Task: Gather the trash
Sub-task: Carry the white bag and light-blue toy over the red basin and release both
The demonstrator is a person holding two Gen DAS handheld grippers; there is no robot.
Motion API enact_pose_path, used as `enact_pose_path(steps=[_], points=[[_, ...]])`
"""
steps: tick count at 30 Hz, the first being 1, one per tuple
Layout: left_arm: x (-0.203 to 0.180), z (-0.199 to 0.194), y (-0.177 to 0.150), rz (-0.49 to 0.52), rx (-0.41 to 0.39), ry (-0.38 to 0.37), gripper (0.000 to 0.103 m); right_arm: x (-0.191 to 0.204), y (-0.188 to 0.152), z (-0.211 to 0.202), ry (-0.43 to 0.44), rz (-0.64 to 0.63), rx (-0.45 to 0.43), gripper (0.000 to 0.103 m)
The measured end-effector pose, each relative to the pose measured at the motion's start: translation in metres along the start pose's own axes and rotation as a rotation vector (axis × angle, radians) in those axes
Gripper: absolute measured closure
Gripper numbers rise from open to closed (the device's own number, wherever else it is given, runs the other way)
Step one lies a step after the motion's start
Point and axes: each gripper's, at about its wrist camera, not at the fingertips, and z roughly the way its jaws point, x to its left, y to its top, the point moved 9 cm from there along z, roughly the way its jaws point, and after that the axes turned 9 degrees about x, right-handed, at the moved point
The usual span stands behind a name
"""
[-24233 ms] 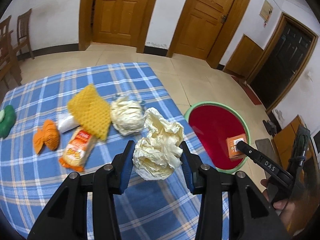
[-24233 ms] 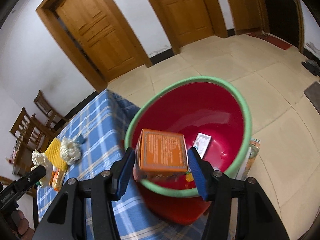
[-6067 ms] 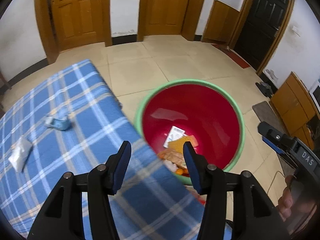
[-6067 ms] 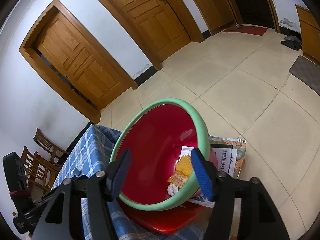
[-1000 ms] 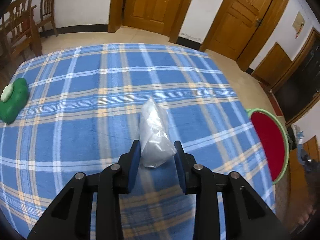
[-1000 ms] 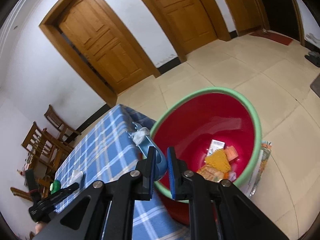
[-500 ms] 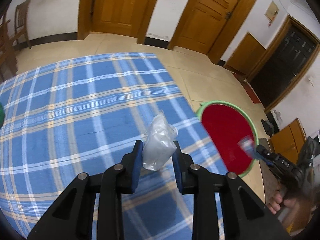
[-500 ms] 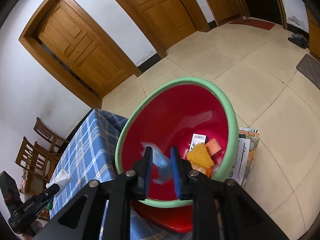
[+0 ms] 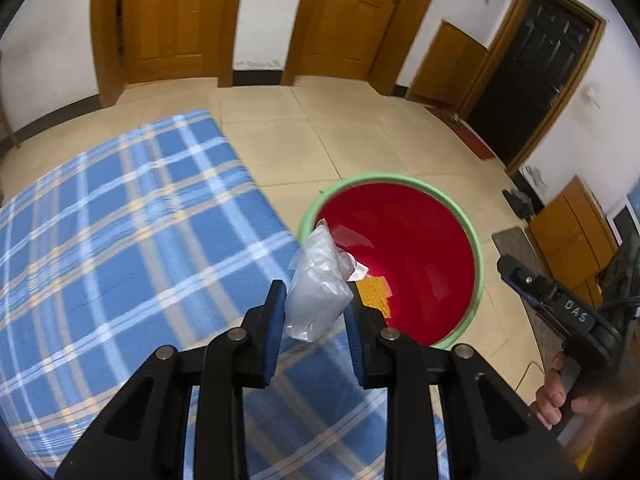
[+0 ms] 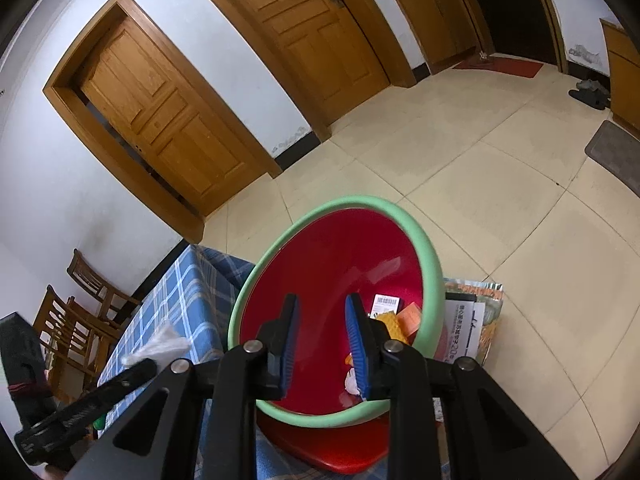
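My left gripper (image 9: 316,292) is shut on a crumpled clear plastic bag (image 9: 318,268), held above the table's edge right beside the red basin with a green rim (image 9: 476,256). Inside the basin lie a yellow sponge (image 9: 374,290) and other scraps. In the right wrist view my right gripper (image 10: 322,308) hangs over the same basin (image 10: 430,256) with its jaws apart and nothing between them; the yellow sponge (image 10: 390,322) and a white label (image 10: 386,302) lie below. The bag (image 10: 160,344) also shows at lower left.
The blue plaid tablecloth (image 9: 120,220) covers the table left of the basin. Printed papers (image 10: 472,320) lie on the tiled floor beside the basin, which rests on a red base (image 10: 332,452). Wooden chairs (image 10: 80,312) stand behind the table. A hand (image 9: 560,396) holds the right gripper.
My left gripper carried the plastic bag across the table to the basin's rim. My right gripper let go of a blue item over the basin and its jaws spread apart.
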Motion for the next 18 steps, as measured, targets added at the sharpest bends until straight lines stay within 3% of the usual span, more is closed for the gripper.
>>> enact_pose_path(steps=[7,10,11,13,18], points=[[-0.030,0.031,0.004,0.054,0.045,-0.014,0.074,-0.006,0.002,-0.001,0.010,0.020,0.003,0.076],[-0.036,0.036,0.004,0.063,0.051,-0.014,0.074,-0.007,0.002,-0.002,0.012,0.023,0.001,0.071],[-0.037,0.036,0.005,0.064,0.052,-0.016,0.072,-0.007,0.002,-0.003,0.012,0.022,0.000,0.068],[-0.036,0.035,0.006,0.063,0.047,-0.016,0.060,-0.006,0.001,-0.003,0.011,0.020,-0.001,0.067],[-0.039,0.026,0.008,0.075,0.022,0.004,0.054,-0.003,0.001,-0.003,0.013,0.013,0.004,0.065]])
